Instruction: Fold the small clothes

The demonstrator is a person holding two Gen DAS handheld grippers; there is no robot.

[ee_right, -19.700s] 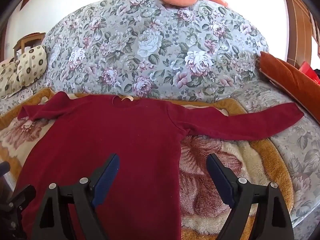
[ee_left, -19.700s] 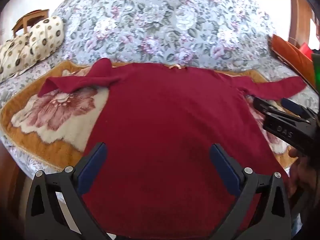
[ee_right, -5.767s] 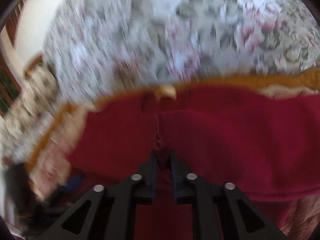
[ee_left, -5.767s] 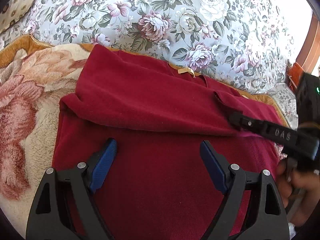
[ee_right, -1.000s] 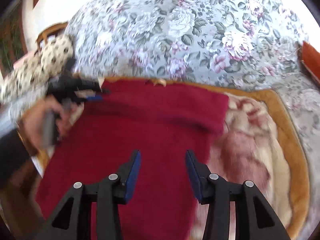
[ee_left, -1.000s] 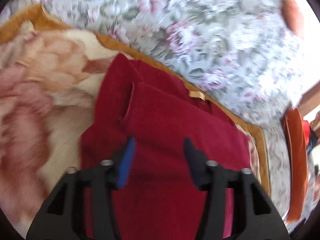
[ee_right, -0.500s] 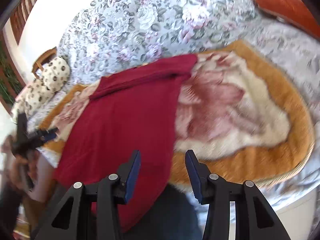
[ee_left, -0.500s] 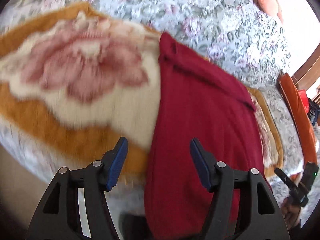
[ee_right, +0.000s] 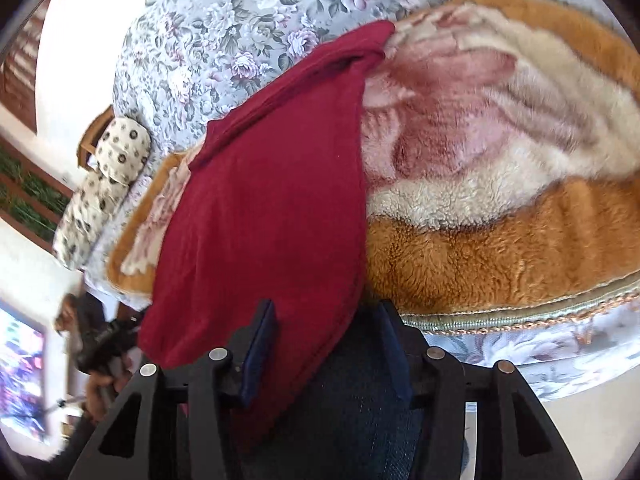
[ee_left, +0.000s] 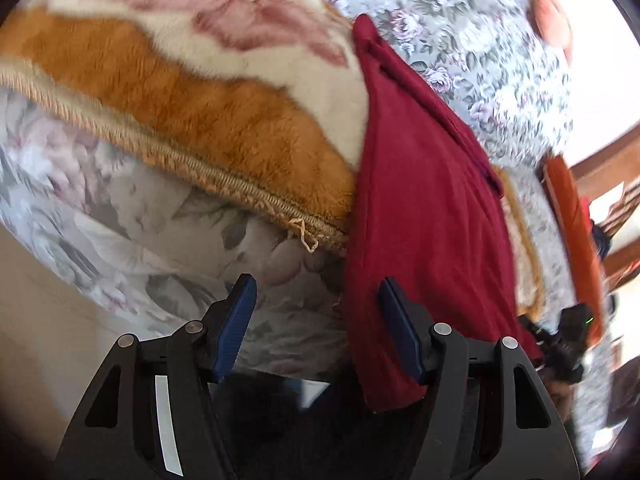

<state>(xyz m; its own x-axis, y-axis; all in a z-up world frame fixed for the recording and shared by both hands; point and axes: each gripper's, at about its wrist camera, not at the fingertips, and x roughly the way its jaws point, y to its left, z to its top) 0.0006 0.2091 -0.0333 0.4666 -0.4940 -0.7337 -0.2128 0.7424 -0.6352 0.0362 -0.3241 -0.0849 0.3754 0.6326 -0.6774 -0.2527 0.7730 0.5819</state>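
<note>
on the fleece blanket [ee_left: 224, 120], the red shirt [ee_left: 420, 200] is lying as a long narrow strip with its sleeves folded in across the body, and its lower end is hanging over the blanket's near edge and off the front of the floral sofa [ee_left: 480, 40].

left gripper [ee_left: 316, 328] is hovering at the shirt's hanging left hem corner, fingers [ee_left: 236, 320] spread, just been widening. the right-hand blue pad is lying over the cloth edge, the left-hand pad is over the bare sofa front; the pads are not pressing the cloth. the other gripper and the hand holding it are showing small at the right edge of this view.

right gripper [ee_right: 326, 344] is hovering at the opposite hem corner, fingers [ee_right: 260, 344] apart, jaws just been opening. the shirt's lower edge [ee_right: 256, 216] is passing over the left-hand pad and into the gap, no pinch showing. dark denim-like cloth [ee_right: 360, 400] is showing between and under the fingers. blanket's braided trim [ee_right: 520, 312] is running just right of the gripper.

a spotted cushion [ee_right: 104, 184] is lying at the far left end of the sofa, well apart from the shirt. an orange cushion [ee_left: 576, 232] is sitting at the right end in the left wrist view.
</note>
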